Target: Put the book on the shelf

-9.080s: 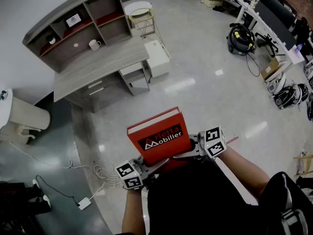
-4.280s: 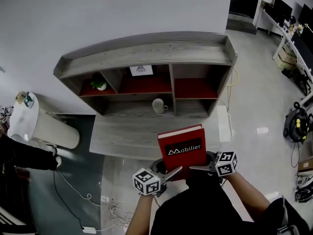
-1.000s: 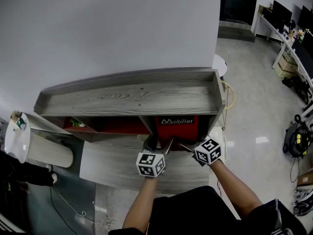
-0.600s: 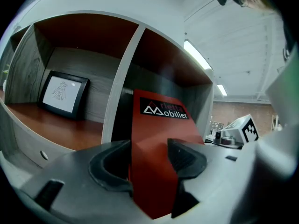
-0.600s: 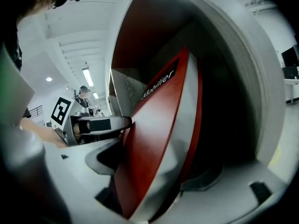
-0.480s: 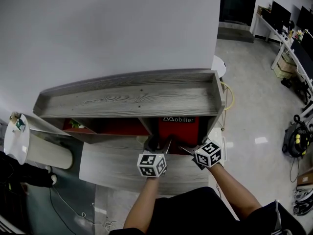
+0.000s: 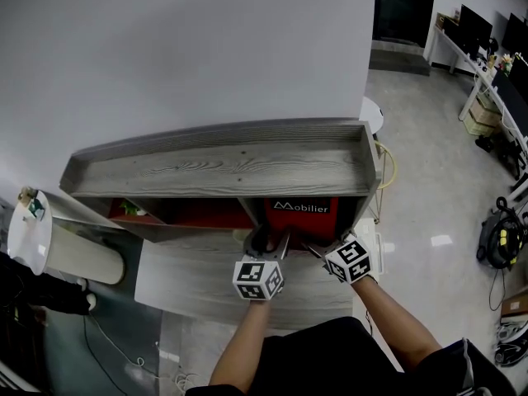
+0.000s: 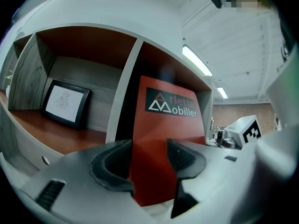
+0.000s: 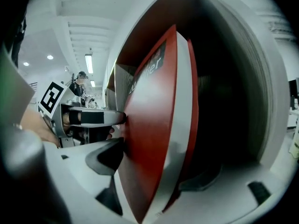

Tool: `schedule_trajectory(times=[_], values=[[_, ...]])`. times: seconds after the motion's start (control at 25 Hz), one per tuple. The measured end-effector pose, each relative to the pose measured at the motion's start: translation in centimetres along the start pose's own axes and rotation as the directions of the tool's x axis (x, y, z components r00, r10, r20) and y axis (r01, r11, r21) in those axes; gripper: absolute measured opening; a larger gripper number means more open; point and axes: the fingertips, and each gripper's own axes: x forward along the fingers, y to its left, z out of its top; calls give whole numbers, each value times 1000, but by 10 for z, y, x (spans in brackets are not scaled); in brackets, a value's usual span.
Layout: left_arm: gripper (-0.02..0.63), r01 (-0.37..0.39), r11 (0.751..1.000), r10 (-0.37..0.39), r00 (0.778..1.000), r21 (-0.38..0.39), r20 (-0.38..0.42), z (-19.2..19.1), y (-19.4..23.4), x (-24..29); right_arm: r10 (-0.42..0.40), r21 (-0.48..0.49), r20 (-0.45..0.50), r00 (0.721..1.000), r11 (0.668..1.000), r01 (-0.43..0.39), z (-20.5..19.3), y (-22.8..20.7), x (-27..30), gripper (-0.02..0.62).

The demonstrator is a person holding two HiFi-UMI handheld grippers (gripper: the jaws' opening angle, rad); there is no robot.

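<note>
One red book (image 7: 301, 219) marked "Mobilier" stands upright in the shelf (image 7: 214, 167)

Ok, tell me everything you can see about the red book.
The red book is a thick hardcover with white page edges and a dark label with white Mobilier lettering. It stands roughly upright, labelled cover toward the person, in the mouth of the right compartment of the shelf. The right tool clamps it across its thickness, one jaw on each cover.

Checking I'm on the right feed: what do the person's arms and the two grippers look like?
Both the left gripper and right gripper have pale grey plastic bodies, dark curved jaw pads and a white cube of black square markers. The person wears a black short-sleeved top.
</note>
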Motion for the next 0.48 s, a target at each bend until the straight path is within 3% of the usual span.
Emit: schedule_trajectory(times=[0.2,0.48], values=[[235,-5,1000,5,999,-10,42,13,0,-5,-9,-70,19,1000,998,10,18,1,-2,368],[235,-22,1000,21,999,17,44,12,0,-6,-48,-61,11,999,997,49,15,-3,3,368]])
